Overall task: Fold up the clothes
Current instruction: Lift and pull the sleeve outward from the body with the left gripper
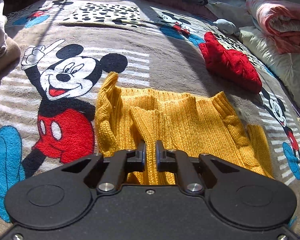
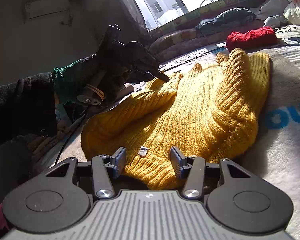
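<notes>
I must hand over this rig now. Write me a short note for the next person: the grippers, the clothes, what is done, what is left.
Left gripper: shut on a fold of the yellow knitted sweater.
Right gripper: open, its fingers on either side of the sweater's ribbed edge.
Sweater lies rumpled on the cartoon-mouse fleece blanket, partly folded.
Red knitted garment lies folded further back: looks done.
Left: finish folding the yellow sweater.

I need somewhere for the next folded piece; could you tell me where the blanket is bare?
Free: blanket left of the red sweater and beyond the yellow sweater. Crowded: pillows at right.
</notes>
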Demonstrator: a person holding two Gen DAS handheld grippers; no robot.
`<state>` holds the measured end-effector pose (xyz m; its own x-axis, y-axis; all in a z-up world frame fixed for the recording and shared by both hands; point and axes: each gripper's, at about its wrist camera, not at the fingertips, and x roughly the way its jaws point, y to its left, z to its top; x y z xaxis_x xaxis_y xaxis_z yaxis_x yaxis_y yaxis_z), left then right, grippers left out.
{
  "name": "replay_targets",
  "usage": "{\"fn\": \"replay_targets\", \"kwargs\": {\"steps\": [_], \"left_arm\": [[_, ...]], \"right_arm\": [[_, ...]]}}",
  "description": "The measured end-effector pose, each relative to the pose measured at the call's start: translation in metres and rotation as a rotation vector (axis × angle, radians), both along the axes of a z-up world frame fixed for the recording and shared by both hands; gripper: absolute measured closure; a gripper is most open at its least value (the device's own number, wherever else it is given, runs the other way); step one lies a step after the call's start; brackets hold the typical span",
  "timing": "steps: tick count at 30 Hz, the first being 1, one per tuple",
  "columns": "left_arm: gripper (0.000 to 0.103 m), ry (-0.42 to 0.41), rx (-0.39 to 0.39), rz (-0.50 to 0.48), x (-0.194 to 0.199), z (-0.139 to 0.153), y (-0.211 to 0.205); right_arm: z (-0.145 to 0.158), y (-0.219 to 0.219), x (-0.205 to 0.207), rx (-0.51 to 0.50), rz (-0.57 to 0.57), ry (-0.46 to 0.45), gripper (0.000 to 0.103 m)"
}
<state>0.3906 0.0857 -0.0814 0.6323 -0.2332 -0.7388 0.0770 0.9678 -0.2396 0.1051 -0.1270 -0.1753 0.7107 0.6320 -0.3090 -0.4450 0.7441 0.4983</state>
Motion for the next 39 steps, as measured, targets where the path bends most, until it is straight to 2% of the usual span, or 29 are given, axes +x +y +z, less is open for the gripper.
{"fn": "replay_targets", "kwargs": {"steps": [5, 13, 18, 29, 39], "left_arm": [[0.097, -0.102, -0.004, 0.014, -0.031, 0.031, 0.013], [0.097, -0.261, -0.009, 0.089, -0.093, 0.085, 0.066], [0.097, -0.313, -0.013, 0.161, -0.126, 0.099, 0.105], [0.097, -0.343, -0.028, 0.342, -0.186, 0.087, 0.176], [0.097, -0.300, -0.078, 0.454, -0.208, 0.038, 0.217]], "right_arm": [[0.000, 0.002, -0.002, -0.012, -0.001, -0.014, 0.053], [0.001, 0.005, -0.006, -0.023, -0.008, -0.025, 0.053], [0.002, 0.006, -0.009, -0.038, -0.013, -0.031, 0.053], [0.004, 0.009, -0.013, -0.069, -0.023, -0.052, 0.053], [0.007, 0.010, -0.018, -0.108, -0.030, -0.058, 0.053]]}}
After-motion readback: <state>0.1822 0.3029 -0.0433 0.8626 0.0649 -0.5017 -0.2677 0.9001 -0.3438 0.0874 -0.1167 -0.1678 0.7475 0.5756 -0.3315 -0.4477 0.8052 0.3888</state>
